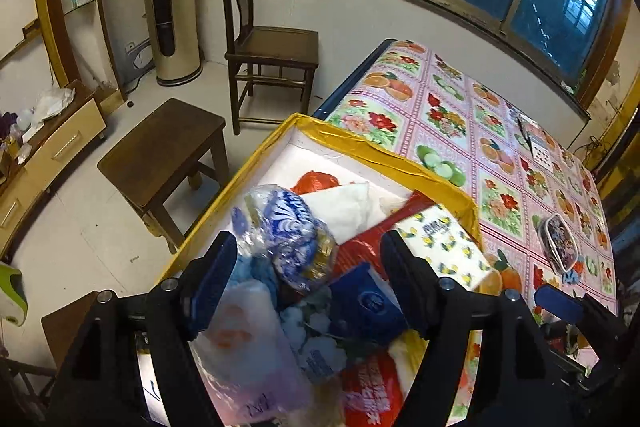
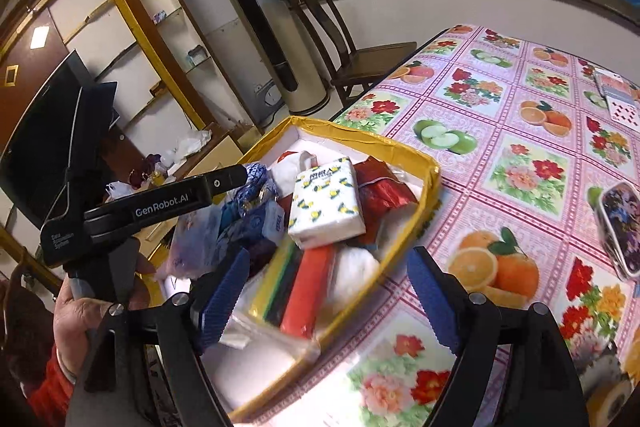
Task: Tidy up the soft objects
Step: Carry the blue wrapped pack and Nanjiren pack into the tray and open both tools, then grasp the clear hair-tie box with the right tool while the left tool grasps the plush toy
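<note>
Most soft packets already sit in the yellow-rimmed box (image 2: 430, 171). Left gripper (image 1: 308, 267) and right gripper (image 2: 324, 291) both spread, empty, above it. I judge only the floral pouch (image 2: 622, 227) remains on the table (image 2: 500, 131).

I see a box (image 2: 430, 167) with yellow-taped rim and white inside walls. In it lies a white tissue pack (image 2: 326, 203) printed with small yellow lemons, a red packet (image 2: 384, 191), and a blue-and-white crinkled wrapper (image 1: 288, 227). The table (image 2: 520, 163) wears a pink cloth of fruit and flower squares. My fingers (image 2: 434, 303) have blue ribbed pads.
</note>
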Action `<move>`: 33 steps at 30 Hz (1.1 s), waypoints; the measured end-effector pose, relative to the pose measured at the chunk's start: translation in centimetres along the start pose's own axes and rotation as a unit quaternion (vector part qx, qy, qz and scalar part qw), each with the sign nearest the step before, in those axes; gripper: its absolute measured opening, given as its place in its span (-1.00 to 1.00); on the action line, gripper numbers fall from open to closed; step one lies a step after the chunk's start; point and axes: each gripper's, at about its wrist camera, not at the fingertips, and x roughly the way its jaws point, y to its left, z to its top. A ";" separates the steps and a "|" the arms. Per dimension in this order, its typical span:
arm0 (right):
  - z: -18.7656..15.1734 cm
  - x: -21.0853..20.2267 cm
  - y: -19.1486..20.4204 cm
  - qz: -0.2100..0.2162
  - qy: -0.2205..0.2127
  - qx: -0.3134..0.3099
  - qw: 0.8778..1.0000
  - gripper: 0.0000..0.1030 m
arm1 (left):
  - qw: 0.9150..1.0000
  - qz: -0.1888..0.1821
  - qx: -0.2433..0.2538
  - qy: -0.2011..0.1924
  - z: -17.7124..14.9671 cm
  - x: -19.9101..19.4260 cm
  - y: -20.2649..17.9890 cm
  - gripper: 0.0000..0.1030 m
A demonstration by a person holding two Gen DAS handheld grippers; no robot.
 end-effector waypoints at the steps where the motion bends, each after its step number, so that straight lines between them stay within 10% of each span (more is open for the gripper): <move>1: -0.7 -1.2 -0.3 -0.006 -0.006 -0.001 1.000 0.64 | 1.000 -0.009 0.003 -0.001 -0.5 -0.5 -0.6 0.50; 15: -5.0 -15.3 -16.1 -0.131 -0.058 0.104 0.984 0.83 | 0.991 -0.096 0.062 0.076 -3.5 -0.1 -11.6 0.52; 27: -2.2 -8.3 -20.3 -0.215 0.033 -0.003 0.976 0.83 | 0.978 -0.117 0.089 0.146 -3.6 4.7 -19.2 0.52; 33: -0.1 -4.0 -20.8 -0.279 0.072 -0.089 0.953 0.91 | 0.975 -0.119 0.086 0.165 -3.5 6.7 -20.6 0.52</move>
